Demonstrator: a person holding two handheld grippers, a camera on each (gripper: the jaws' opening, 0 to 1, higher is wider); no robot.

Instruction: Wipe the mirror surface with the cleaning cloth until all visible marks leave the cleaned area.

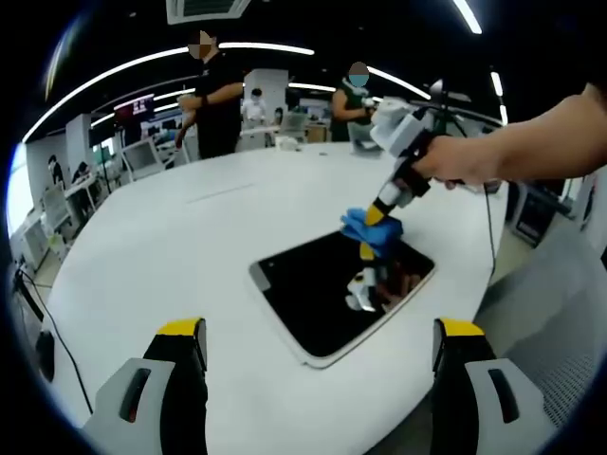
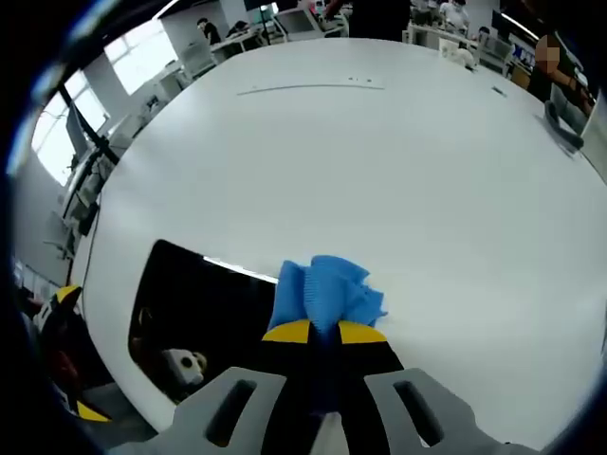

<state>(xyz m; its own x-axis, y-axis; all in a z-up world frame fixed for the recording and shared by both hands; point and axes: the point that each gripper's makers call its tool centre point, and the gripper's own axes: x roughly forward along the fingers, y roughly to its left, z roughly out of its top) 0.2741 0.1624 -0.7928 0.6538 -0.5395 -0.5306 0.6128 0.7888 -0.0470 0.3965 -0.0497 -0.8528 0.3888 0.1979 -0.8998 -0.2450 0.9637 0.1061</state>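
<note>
Left gripper view, bottom edge: left tool (image 1: 320, 343) had both yellow-tipped jaws spread wide, nothing between them, above the white table (image 1: 190, 246). Past the jaws, centre frame, the mirror (image 1: 322, 289) lay flat on the table, dark glass, pale rim, rounded corners, one corner aimed at the lower centre. Light reflections sat on the glass right of centre; can't tell if they were marks. At the mirror's upper-right edge, the blue cloth (image 1: 372, 229) was pressed down by the right tool (image 1: 371, 220), which came in from the upper right, held by a hand (image 1: 460, 161). Far side, top of frame: two people stood behind the table, with desks and monitors at upper left.

Right gripper view, bottom centre: right tool (image 2: 323, 334) had its jaws clamped on the cloth (image 2: 325, 290), which bunched out just ahead of the yellow tips. Cloth sat at the right edge of the mirror (image 2: 190, 303), which filled the lower left, partly on glass, partly over the table (image 2: 379, 161). A yellow-tipped part of the left tool (image 2: 64, 296) showed at the far left edge. Beyond, bare table ran to the top; office desks in the upper corners.
</note>
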